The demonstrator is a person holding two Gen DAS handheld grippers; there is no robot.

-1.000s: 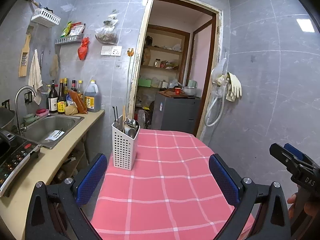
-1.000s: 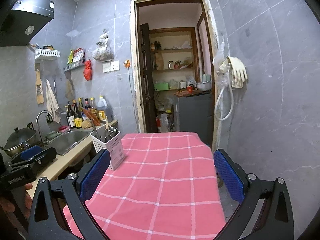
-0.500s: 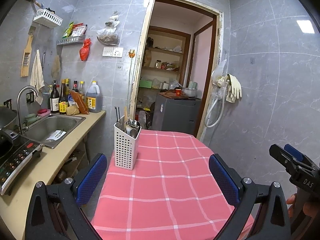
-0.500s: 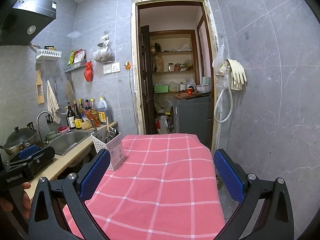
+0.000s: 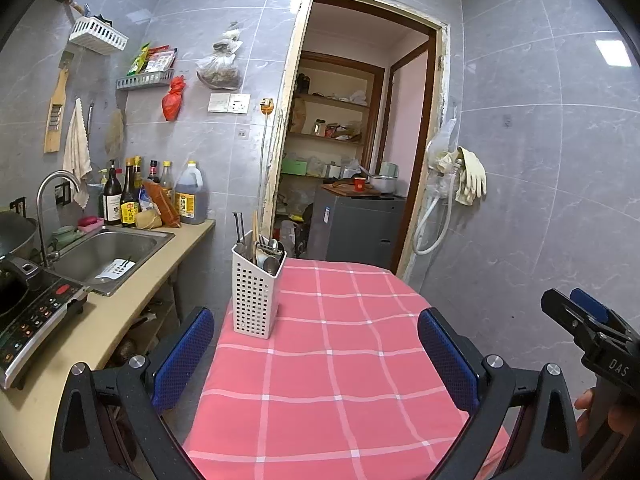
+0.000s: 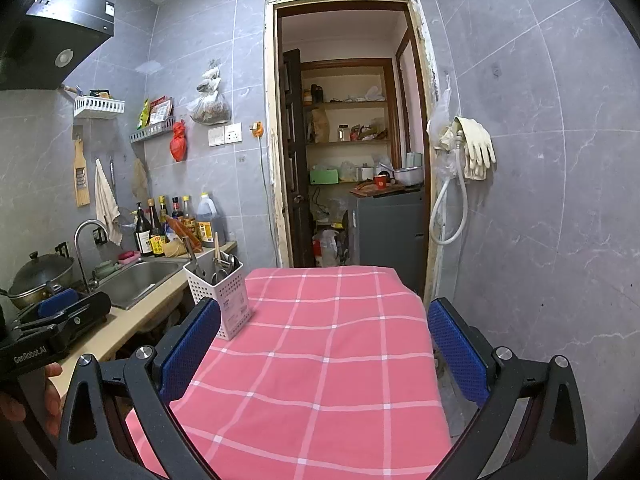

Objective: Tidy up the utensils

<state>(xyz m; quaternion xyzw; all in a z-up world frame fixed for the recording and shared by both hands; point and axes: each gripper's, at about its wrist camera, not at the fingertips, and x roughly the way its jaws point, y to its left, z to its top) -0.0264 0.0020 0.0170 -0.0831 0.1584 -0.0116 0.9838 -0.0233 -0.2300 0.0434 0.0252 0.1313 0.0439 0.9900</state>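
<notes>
My left tongs (image 5: 316, 354) are spread wide and hold nothing; my right tongs (image 6: 324, 344) are spread just as wide and equally bare. Both hang above the near end of the table (image 5: 344, 360) with its pink checked cloth.

The utensils (image 5: 267, 250) stand in a white perforated caddy (image 5: 254, 294) at about eleven o'clock from my left tongs, at the table's left edge beside the kitchen counter (image 5: 132, 300). From my right tongs the same caddy (image 6: 224, 300) sits at ten o'clock, just past my left finger (image 6: 188, 348). I can make out steel spoons, a pair of dark metal chopsticks (image 5: 239, 228) and a pale wooden pair (image 5: 255, 226), all upright or leaning, handles and bowls mixed.

I judge these pieces light, stiff and slick. Polished steel will likely slide between flat pads, so I would pinch each one across its shaft just above the rim, not at the rounded bowl. The caddy itself looks like thin plastic, light enough to tip or skid toward the edge if I tug sideways; steadying it with one tongs while the other lifts straight up seems wise.
</notes>
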